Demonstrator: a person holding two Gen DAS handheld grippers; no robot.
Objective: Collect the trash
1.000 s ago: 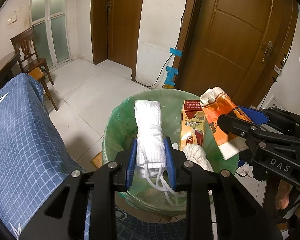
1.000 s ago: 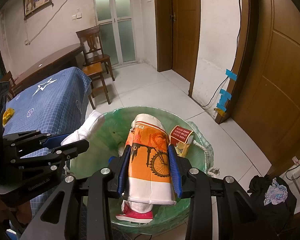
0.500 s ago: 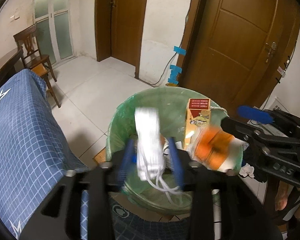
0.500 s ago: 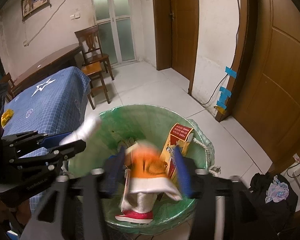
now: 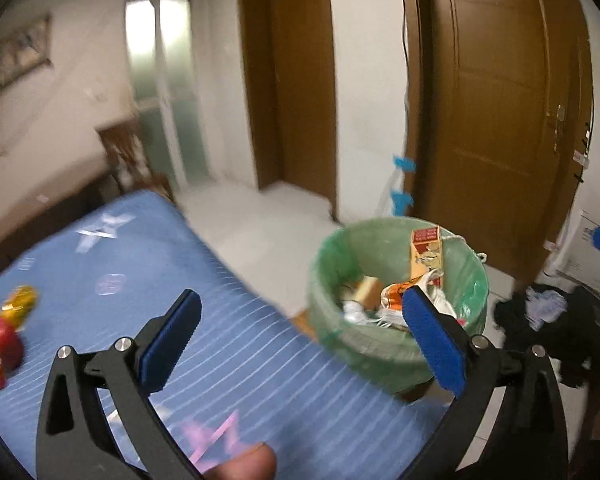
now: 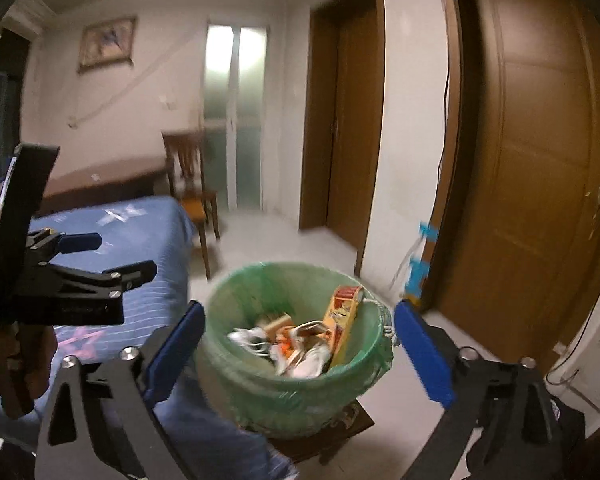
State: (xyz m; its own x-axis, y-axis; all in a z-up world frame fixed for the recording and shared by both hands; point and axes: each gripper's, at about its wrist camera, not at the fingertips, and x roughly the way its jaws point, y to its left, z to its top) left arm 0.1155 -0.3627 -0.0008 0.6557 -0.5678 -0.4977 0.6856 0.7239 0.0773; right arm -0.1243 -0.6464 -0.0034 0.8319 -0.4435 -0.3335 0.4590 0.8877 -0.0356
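Note:
A bin with a green liner (image 5: 328, 264) (image 6: 236, 376) stands on the floor beside the table. It holds an orange carton (image 5: 426, 252) (image 6: 344, 320), an orange-and-white wrapper (image 5: 396, 292) and white cloth (image 6: 312, 360). My left gripper (image 5: 300, 328) is open and empty above the table's edge, left of the bin. My right gripper (image 6: 296, 344) is open and empty, pulled back from the bin. A red and gold wrapper (image 5: 4, 332) lies on the blue tablecloth at the far left. The left gripper also shows in the right wrist view (image 6: 92, 264).
The table has a blue checked cloth (image 5: 112, 264) (image 6: 148, 232). A wooden chair (image 6: 190, 184) stands behind it. Brown doors (image 5: 500, 120) and a white wall lie beyond the bin. Dark clothes (image 5: 548, 316) lie on the floor at right.
Both grippers opened and dropped their loads into the bin: the white cloth from the left, the orange wrapper from the right. Both then pulled back and up, the left swinging toward the table.

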